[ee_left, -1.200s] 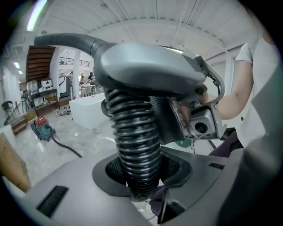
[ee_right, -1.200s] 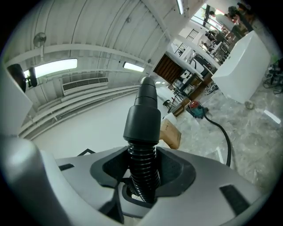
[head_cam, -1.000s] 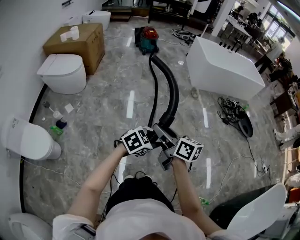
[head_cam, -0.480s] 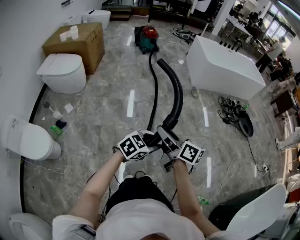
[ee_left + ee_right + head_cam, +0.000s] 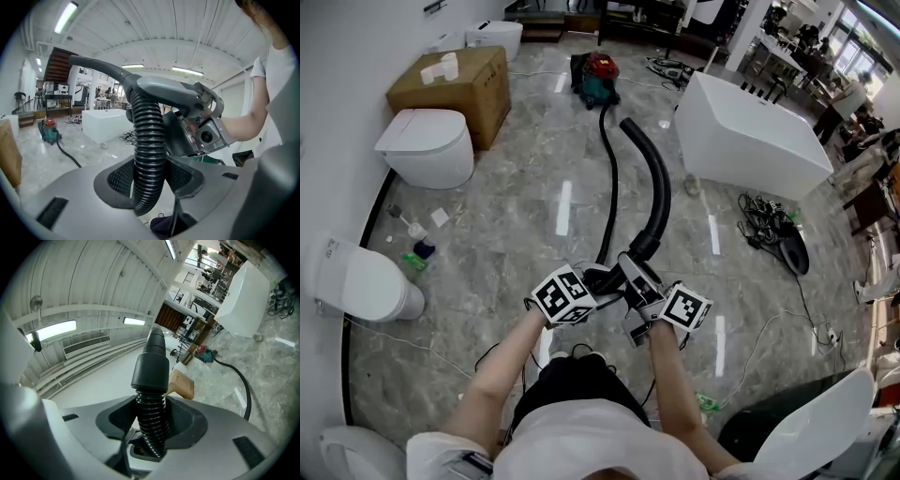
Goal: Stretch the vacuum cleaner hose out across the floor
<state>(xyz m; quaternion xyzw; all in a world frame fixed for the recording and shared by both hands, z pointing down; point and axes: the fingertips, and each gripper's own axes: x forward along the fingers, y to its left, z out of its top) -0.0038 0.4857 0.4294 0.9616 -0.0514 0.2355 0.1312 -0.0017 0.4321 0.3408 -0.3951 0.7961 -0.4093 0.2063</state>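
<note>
Both tongs are clamped, about half open, on the black ribbed vacuum hose point(image 5: 147, 136). My left tongs point(image 5: 150, 183) pinch it just below the curved grey handle pipe point(image 5: 662, 187), and their jaws have just eased slightly wider with the hose still pressed between them. My right tongs point(image 5: 151, 427) grip it close beside, under its smooth black cuff. From my hands the hose runs almost straight over the grey marble floor point(image 5: 516, 216) to the green and red vacuum cleaner point(image 5: 595, 77). In the last second the pipe's free end has swung toward the white bathtub point(image 5: 750, 141), so I judge the slack is nearly gone.
</note>
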